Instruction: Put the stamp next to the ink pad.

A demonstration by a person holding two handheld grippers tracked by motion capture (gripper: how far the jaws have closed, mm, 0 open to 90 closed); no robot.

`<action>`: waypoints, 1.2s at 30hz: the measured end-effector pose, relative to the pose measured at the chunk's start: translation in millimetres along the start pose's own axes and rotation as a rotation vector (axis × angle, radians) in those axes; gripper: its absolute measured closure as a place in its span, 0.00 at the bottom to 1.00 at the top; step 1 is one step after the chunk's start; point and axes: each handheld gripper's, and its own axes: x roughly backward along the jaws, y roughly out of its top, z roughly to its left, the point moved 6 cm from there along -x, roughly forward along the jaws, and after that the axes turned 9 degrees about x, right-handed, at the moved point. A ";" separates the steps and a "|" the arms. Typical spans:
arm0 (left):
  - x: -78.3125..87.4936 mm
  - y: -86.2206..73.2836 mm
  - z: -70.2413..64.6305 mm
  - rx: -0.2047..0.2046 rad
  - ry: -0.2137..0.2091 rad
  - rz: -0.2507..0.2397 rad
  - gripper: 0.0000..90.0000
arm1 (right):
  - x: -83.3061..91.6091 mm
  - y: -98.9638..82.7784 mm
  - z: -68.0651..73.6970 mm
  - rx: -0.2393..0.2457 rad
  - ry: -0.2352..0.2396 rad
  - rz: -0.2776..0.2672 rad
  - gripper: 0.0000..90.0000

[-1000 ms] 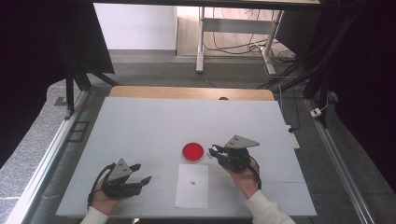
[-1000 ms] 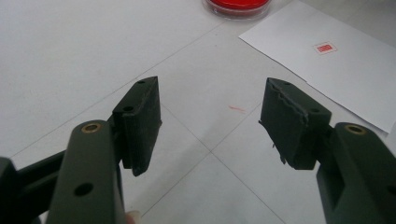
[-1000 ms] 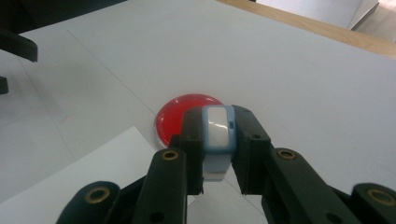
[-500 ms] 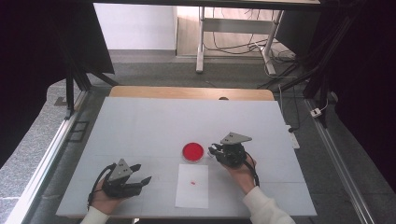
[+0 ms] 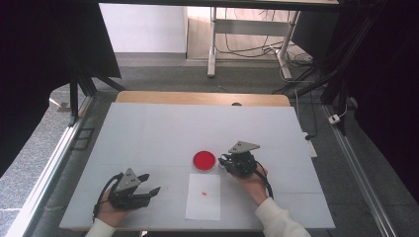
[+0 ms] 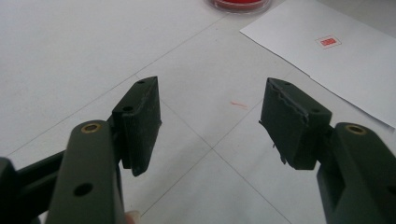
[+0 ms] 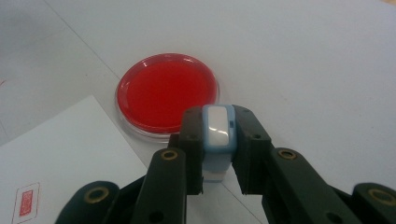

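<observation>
Blue-and-white stamp clenched in right hand-held gripper, seemingly just short of red ink pad.

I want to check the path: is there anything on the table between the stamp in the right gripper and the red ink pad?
Nothing visible. The right gripper holds the stamp just beside the red ink pad, with bare table between.

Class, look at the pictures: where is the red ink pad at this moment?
In the high view the red ink pad sits on the white table near its middle, just beyond the sheet of paper and immediately left of the right gripper, which holds a small stamp.
</observation>
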 end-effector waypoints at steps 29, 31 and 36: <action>-1.8 1.0 4.4 0.022 -0.007 -0.002 0.42 | 26.5 0.9 -0.9 0.038 0.010 -0.151 0.46; -1.9 0.8 5.5 0.027 -0.006 -0.002 0.42 | 31.3 -1.6 -1.9 0.040 0.006 -0.161 0.46; -2.1 3.2 7.2 0.035 -0.010 -0.012 0.41 | 45.2 -10.1 -5.3 0.035 -0.013 -0.173 0.45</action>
